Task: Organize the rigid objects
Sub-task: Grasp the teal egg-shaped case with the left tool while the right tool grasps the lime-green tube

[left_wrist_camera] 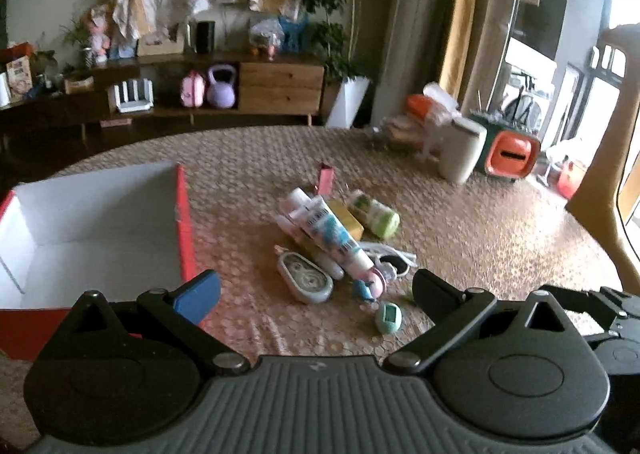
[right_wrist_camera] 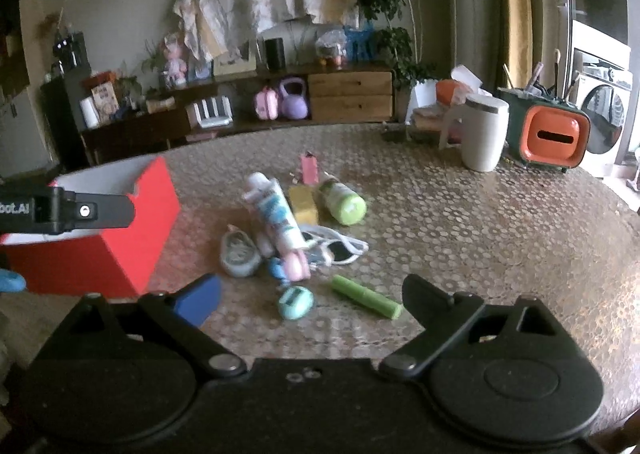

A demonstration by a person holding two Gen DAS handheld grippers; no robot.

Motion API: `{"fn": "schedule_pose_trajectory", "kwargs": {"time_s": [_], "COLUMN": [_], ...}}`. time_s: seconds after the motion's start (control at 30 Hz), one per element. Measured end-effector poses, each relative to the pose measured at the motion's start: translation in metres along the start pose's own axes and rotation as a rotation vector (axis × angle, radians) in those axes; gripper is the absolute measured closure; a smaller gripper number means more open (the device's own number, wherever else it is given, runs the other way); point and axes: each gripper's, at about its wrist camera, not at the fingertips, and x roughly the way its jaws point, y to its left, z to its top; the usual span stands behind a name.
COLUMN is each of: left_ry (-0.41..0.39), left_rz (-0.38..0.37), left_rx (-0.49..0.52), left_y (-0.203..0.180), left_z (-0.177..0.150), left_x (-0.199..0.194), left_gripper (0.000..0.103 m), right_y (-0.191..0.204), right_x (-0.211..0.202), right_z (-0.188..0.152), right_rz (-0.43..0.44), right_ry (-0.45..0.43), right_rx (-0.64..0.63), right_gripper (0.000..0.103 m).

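Observation:
A pile of small items lies mid-table: a white and blue tube (left_wrist_camera: 332, 232) (right_wrist_camera: 278, 213), a green bottle (left_wrist_camera: 374, 211) (right_wrist_camera: 344, 199), a yellow box (right_wrist_camera: 303, 203), a grey oval case (left_wrist_camera: 306, 280) (right_wrist_camera: 239, 252), a teal egg-shaped gadget (left_wrist_camera: 389, 318) (right_wrist_camera: 296, 302), a green stick (right_wrist_camera: 366, 297) and a pink card (right_wrist_camera: 309, 167). A red box with white inside (left_wrist_camera: 80, 238) (right_wrist_camera: 120, 238) stands at the left. My left gripper (left_wrist_camera: 316, 294) is open and empty, just short of the pile. My right gripper (right_wrist_camera: 312, 294) is open and empty over the teal gadget.
A white mug (right_wrist_camera: 484, 133) and a green and orange tissue holder (right_wrist_camera: 550, 135) stand at the table's far right. A chair back (left_wrist_camera: 600, 189) rises at the right edge. A wooden sideboard (right_wrist_camera: 280, 101) lines the far wall.

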Motion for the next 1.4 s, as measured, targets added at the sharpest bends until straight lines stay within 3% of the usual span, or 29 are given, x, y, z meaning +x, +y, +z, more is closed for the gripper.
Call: {"fn": "schedule_pose_trajectory", "kwargs": {"time_s": [0.33, 0.7, 0.93, 1.17, 1.33, 1.4], "left_ry": [0.097, 0.181, 0.218, 0.240, 0.263, 0.269], "left_rz": [-0.033, -0.034, -0.047, -0.062, -0.090, -0.090], "left_rx": [0.039, 0.099, 0.120, 0.142, 0.117, 0.120], "left_y": [-0.030, -0.057, -0.064, -0.071, -0.073, -0.075], "left_z": [-0.018, -0.035, -0.043, -0.047, -0.048, -0.049], "left_x": [0.067, 0.132, 0.154, 0.164, 0.169, 0.170], "left_gripper": [0.000, 0.000, 0.001, 0.022, 0.031, 0.040], "right_y": [-0.049, -0.061, -0.066, -0.070, -0.069, -0.070], "right_x": [0.063, 0.102, 0.120, 0.126, 0.124, 0.123], "right_z": [-0.012, -0.023, -0.025, -0.027, -0.028, -0.028], "right_rz": [-0.060, 0.013, 0.060, 0.112, 0.106, 0.099], "right_ry": [0.102, 0.150, 0.164, 0.170, 0.170, 0.171], "right_rx": [-0.048, -0.158, -0.204, -0.207, -0.203, -0.191], "right_gripper": [0.020, 0.032, 0.051, 0.068, 0.075, 0.078]}}
